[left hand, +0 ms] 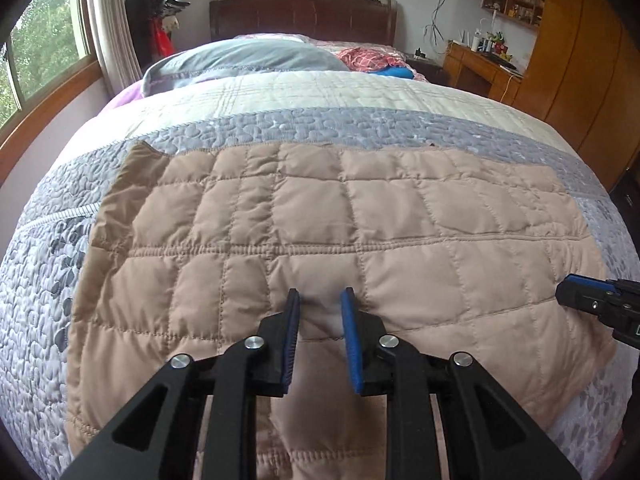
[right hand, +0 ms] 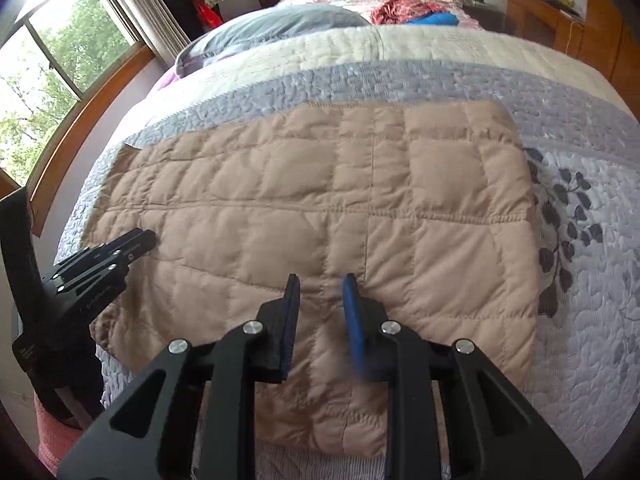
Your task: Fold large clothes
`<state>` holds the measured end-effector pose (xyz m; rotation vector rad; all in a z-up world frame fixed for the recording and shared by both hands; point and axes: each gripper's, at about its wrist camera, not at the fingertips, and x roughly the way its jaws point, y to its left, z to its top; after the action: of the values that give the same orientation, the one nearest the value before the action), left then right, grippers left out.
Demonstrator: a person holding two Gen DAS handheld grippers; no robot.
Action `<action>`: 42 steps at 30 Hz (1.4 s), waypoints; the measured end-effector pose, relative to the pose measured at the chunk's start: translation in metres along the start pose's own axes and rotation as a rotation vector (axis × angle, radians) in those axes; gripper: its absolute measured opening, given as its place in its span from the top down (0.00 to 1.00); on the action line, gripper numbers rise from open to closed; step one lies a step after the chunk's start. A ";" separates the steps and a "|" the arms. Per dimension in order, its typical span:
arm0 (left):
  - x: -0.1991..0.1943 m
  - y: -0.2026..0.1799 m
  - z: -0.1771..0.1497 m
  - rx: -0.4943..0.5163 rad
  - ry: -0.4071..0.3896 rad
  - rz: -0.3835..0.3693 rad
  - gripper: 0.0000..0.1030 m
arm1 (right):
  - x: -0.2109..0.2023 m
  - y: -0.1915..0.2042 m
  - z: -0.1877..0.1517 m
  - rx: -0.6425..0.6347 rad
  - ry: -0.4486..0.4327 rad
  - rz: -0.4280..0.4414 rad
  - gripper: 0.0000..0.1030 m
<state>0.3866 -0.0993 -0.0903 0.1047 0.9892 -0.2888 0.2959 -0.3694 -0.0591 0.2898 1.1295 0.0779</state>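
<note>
A tan quilted garment (left hand: 320,220) lies flat and folded into a wide rectangle on the bed; it also shows in the right wrist view (right hand: 320,200). My left gripper (left hand: 323,300) is open just above the garment's near part, with nothing between its fingers. My right gripper (right hand: 322,286) is open above the garment's near right part, empty. The right gripper shows at the right edge of the left wrist view (left hand: 588,296). The left gripper shows at the left of the right wrist view (right hand: 136,244).
The bed has a grey and cream quilted bedspread (left hand: 320,120). A grey pillow (left hand: 248,58) and red and blue clothes (left hand: 376,62) lie at the far end by the headboard (left hand: 304,16). Windows (left hand: 44,40) are to the left, a wooden desk (left hand: 480,68) and wardrobe to the right.
</note>
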 end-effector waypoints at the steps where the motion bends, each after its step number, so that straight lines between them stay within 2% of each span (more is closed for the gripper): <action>1: 0.002 0.000 -0.002 0.001 -0.002 0.002 0.78 | 0.007 -0.003 -0.001 0.007 0.009 0.003 0.79; 8: 0.010 -0.009 -0.015 0.041 -0.026 0.052 0.78 | 0.028 -0.002 -0.008 0.000 0.018 -0.024 0.80; 14: 0.011 -0.011 -0.022 0.051 -0.035 0.055 0.78 | 0.034 -0.001 -0.009 -0.003 0.007 -0.029 0.80; 20: 0.011 -0.012 -0.024 0.054 -0.040 0.053 0.78 | 0.036 0.007 -0.013 -0.033 -0.020 -0.075 0.80; 33: 0.010 -0.010 -0.024 0.043 -0.042 0.043 0.78 | 0.036 0.006 -0.015 -0.022 -0.034 -0.068 0.80; 42: 0.015 -0.004 -0.013 0.016 0.013 0.026 0.78 | 0.038 0.007 -0.009 -0.004 -0.004 -0.082 0.82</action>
<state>0.3826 -0.1029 -0.1099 0.1339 0.9976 -0.2730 0.3049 -0.3534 -0.0939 0.2393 1.1360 0.0071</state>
